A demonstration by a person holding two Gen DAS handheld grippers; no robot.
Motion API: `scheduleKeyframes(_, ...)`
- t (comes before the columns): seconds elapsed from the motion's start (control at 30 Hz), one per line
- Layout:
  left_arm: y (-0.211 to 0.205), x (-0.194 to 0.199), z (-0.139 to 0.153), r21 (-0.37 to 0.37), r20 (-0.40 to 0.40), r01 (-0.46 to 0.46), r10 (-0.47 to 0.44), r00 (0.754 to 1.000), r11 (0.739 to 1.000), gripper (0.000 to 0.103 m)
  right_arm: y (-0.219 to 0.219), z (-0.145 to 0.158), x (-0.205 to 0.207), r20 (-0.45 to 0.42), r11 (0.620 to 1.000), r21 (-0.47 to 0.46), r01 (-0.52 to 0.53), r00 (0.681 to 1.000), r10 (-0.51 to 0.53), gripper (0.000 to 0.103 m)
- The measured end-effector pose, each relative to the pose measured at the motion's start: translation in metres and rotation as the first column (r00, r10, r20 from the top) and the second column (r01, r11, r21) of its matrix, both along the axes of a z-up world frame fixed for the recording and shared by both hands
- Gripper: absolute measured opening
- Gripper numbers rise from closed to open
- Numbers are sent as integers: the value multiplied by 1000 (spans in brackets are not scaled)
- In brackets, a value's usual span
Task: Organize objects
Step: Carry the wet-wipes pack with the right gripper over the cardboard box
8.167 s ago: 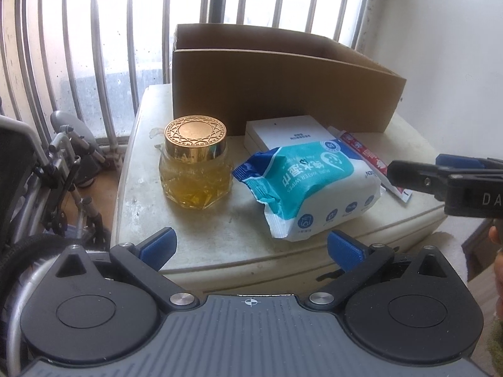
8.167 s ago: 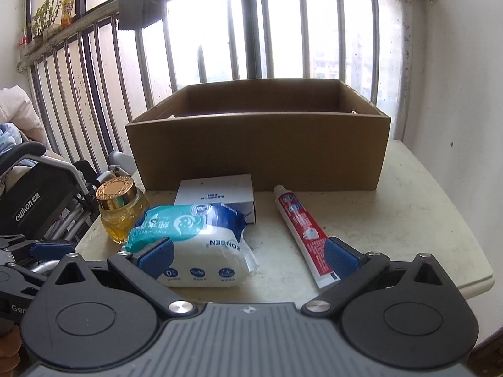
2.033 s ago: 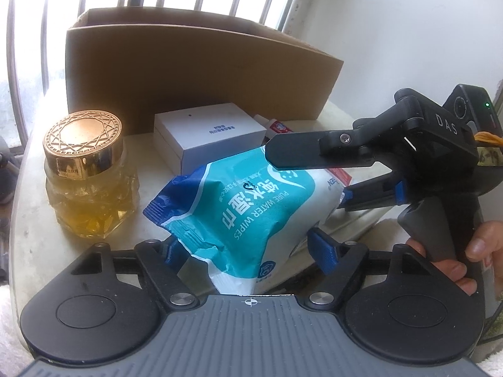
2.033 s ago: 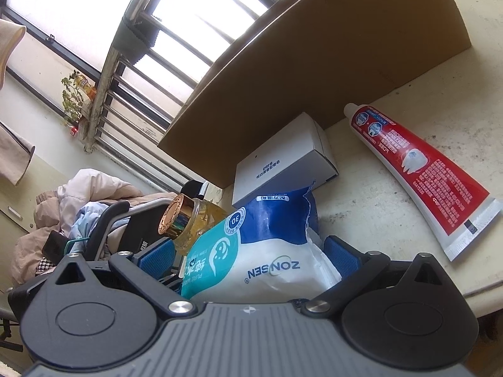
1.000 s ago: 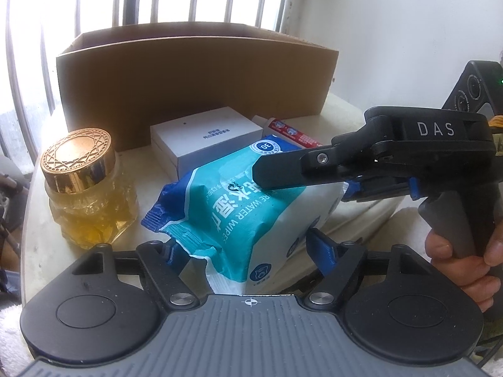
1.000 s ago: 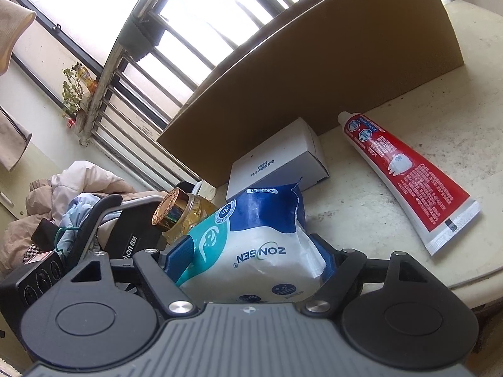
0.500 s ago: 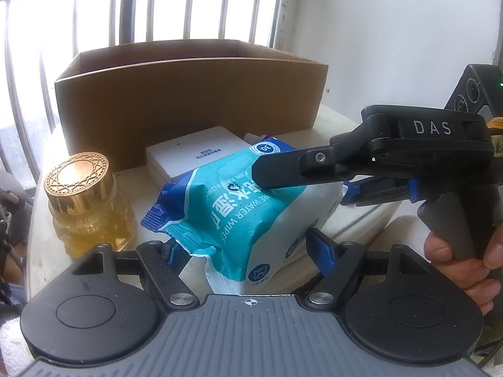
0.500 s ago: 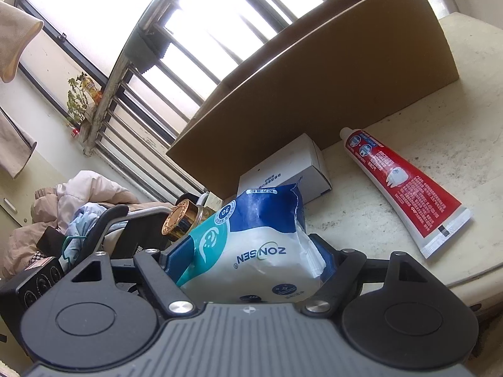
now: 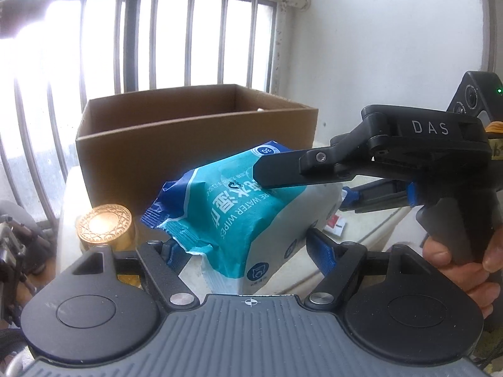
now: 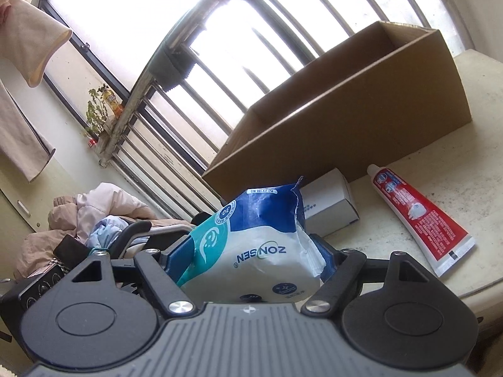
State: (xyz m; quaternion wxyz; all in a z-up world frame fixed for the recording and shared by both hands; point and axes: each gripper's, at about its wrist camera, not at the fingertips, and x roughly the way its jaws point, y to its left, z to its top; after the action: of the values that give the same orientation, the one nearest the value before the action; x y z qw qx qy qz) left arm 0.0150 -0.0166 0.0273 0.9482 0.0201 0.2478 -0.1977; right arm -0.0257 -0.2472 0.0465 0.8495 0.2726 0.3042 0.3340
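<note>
Gold-lidded jar (image 9: 105,226) half hidden behind hand-held gripper, white box (image 10: 330,207) partly behind wipes pack (image 10: 261,251), inside of cardboard box (image 9: 195,132) mostly unseen

The pale, stained table (image 10: 471,169) carries an open cardboard box (image 10: 361,119) at the back; before it lie a white carton (image 10: 330,207), a red toothpaste tube (image 10: 421,216); a gold-lidded jar (image 9: 105,227) at its left.
</note>
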Motion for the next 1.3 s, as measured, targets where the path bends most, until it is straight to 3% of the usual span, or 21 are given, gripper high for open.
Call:
scheduleKeyframes(0.3,24,-4,50,11,112,-51,50,992,999,77,31,47,11,99,999,8,-48,994,47,81)
scheduleKeyframes(0.53,50,30,92,22,174,-85,80,981,996,77,65,90,54,197,996,-14,-88,976,89,82)
scheduleKeyframes(0.67,58,65,99,22,171,-100,95,981,995,78,78,105,94,207,995,-22,-93,974,95,82)
scheduleKeyframes(0.83,62,123,103,45,111,-85,79,991,995,78,89,110,160,148,994,-55,-97,984,104,82)
scheduleKeyframes(1.03,61,203,95,65,-49,-56,59,997,996,78,92,95,249,-20,990,-83,-113,994,112,82)
scheduleKeyframes(1.3,60,286,56,55,-278,-61,74,958,997,78,99,48,340,-237,986,-108,-131,966,102,82)
